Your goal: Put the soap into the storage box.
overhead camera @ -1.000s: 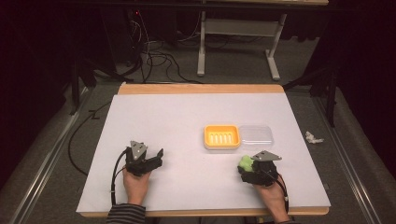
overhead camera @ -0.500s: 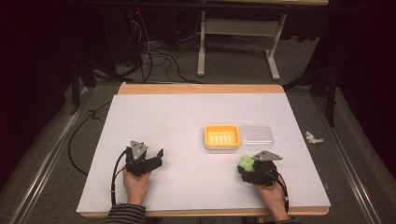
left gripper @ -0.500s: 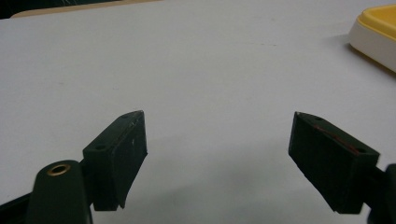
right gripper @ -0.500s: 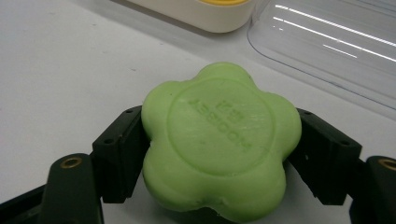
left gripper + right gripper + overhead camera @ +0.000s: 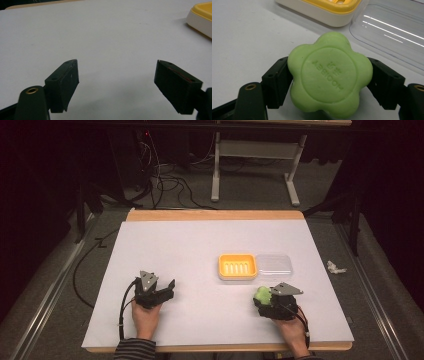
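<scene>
A green flower-shaped soap [image 5: 330,83] with embossed lettering is clamped between the two black jaws of my right gripper [image 5: 329,82]; in the high view the green soap [image 5: 262,294] shows at the front of the right gripper [image 5: 265,301], near the table's front right. Just beyond it lies the yellow soap dish [image 5: 237,266] with its clear lid [image 5: 273,264] beside it; the dish [image 5: 329,7] and lid [image 5: 392,37] sit close ahead in the right gripper view. My left gripper [image 5: 167,291] rests at the front left, jaws wide apart over bare white surface [image 5: 117,75].
The white table top [image 5: 200,250] has a wooden far edge [image 5: 215,215]. A crumpled white scrap [image 5: 335,267] lies on the floor to the right. Cables [image 5: 165,185] and a desk frame [image 5: 255,165] stand behind the table. The dish corner [image 5: 201,16] shows at the upper right.
</scene>
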Demonstrator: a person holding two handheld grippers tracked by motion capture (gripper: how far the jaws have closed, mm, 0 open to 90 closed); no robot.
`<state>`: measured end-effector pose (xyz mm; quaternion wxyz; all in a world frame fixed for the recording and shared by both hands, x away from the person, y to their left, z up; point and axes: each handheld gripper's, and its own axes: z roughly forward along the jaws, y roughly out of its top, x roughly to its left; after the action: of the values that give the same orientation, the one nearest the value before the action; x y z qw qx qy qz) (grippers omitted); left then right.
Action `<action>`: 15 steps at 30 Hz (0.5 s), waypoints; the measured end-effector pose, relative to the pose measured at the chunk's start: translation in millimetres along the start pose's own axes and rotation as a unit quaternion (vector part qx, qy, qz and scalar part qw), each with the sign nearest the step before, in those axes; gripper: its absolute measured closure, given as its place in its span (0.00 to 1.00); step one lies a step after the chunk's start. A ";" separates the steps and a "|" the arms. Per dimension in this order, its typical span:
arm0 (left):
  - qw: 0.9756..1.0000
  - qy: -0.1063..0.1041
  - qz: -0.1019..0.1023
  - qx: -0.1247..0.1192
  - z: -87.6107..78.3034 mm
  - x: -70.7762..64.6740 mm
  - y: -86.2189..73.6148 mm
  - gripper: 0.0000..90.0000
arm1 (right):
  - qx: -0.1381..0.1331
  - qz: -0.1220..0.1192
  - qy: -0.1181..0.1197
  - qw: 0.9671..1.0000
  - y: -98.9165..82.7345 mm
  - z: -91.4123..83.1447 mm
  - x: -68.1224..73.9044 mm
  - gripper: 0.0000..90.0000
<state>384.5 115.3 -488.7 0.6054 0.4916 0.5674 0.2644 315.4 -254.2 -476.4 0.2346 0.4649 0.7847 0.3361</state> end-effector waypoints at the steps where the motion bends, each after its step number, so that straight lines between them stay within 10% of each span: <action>1: 1.000 0.000 0.000 0.000 0.0 -0.1 0.0 0.23 | 0.000 0.001 -0.001 1.000 0.4 -1.0 0.2 0.29; 15: 1.000 -0.001 0.000 0.000 0.0 -0.1 0.0 0.23 | -0.023 -0.013 0.000 1.000 12.5 -12.1 0.6 0.30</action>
<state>384.5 115.3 -488.6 0.6062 0.4914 0.5669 0.2641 314.1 -253.2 -459.1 0.2497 0.4490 0.7827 0.3512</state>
